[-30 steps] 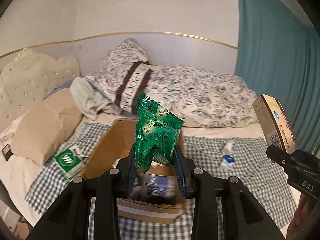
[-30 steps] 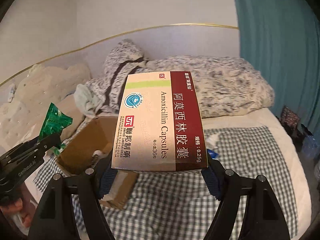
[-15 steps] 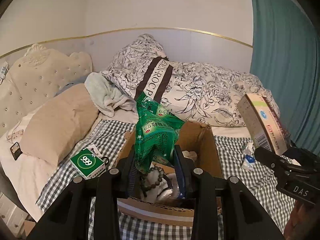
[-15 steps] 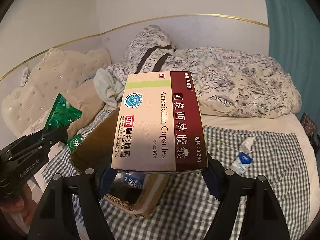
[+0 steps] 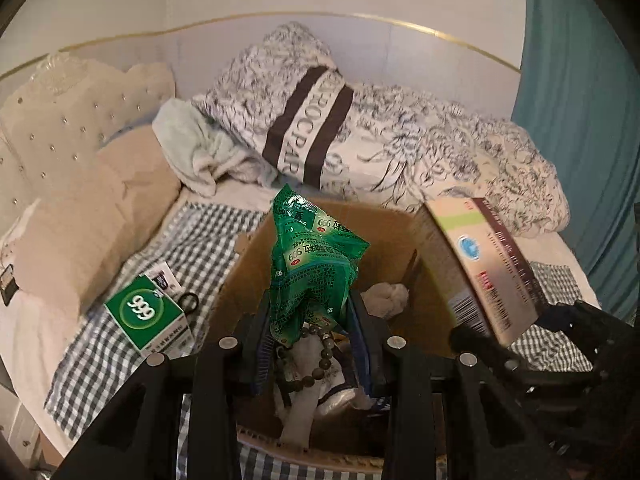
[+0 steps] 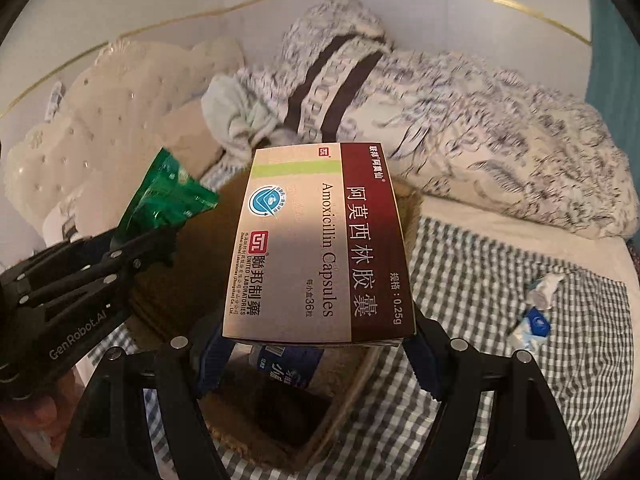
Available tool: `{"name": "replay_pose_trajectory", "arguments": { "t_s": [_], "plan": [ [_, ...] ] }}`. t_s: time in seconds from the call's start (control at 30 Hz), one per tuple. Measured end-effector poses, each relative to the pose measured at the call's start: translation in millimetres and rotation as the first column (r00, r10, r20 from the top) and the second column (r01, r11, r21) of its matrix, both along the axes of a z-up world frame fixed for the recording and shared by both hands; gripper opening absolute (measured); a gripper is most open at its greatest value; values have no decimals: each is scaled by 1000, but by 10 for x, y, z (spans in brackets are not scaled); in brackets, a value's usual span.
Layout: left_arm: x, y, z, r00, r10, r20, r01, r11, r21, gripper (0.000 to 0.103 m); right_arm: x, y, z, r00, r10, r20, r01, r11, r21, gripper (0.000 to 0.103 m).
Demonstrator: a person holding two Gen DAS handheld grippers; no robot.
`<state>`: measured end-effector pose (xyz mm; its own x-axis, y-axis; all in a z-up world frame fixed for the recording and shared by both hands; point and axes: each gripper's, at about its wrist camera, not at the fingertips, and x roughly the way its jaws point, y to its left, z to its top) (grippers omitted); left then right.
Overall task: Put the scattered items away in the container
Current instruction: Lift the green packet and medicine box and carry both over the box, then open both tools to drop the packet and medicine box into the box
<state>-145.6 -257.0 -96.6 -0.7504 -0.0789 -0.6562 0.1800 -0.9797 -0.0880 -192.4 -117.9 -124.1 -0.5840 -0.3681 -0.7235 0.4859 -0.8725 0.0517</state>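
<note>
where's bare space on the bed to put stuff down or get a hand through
Free: checked blanket between the cardboard box and the white-blue packet. Crowded: the box interior, and its left side by the green 999 box.

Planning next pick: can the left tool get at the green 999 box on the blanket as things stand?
Probably not yet: the left tool is shut on the green sachet pack over the cardboard box. The 999 box lies unobstructed beside it.

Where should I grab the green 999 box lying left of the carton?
Pinch the green 999 box across its two long side walls, coming from above. It lies flat on the checked cloth, broad face up, clear of the carton.
</note>
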Motion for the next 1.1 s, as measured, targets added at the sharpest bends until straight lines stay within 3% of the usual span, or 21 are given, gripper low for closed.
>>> {"name": "replay_pose_trajectory", "arguments": {
  "t_s": [0.2,0.53,0.6,0.73,0.83,1.1],
  "plan": [
    [-254,-83,-266,997,-6,76,3,999,35,35,-178,-139,-222,999,-1,48,-1,999,44,75],
    [-366,-191,-508,987,24,156,-38,996,84,35,-233,-350,-397,998,49,45,-55,986,158,74],
    [-370,-184,-512,987,25,159,-38,996,77,39,-213,-375,-426,998,55,40,-61,983,175,74],
    [-333,-176,-425,990,40,135,-49,997,65,60,-145,-433,-440,997,74,26,-78,973,215,75],
    [-257,-173,-286,994,52,97,-58,996,62,76,-68,-469,-422,995,102,0,-99,964,246,83],
    [-57,-73,149,997,75,4,-75,996,39,83,233,-389,-106,985,123,-121,-90,965,246,93]
  ]
}}
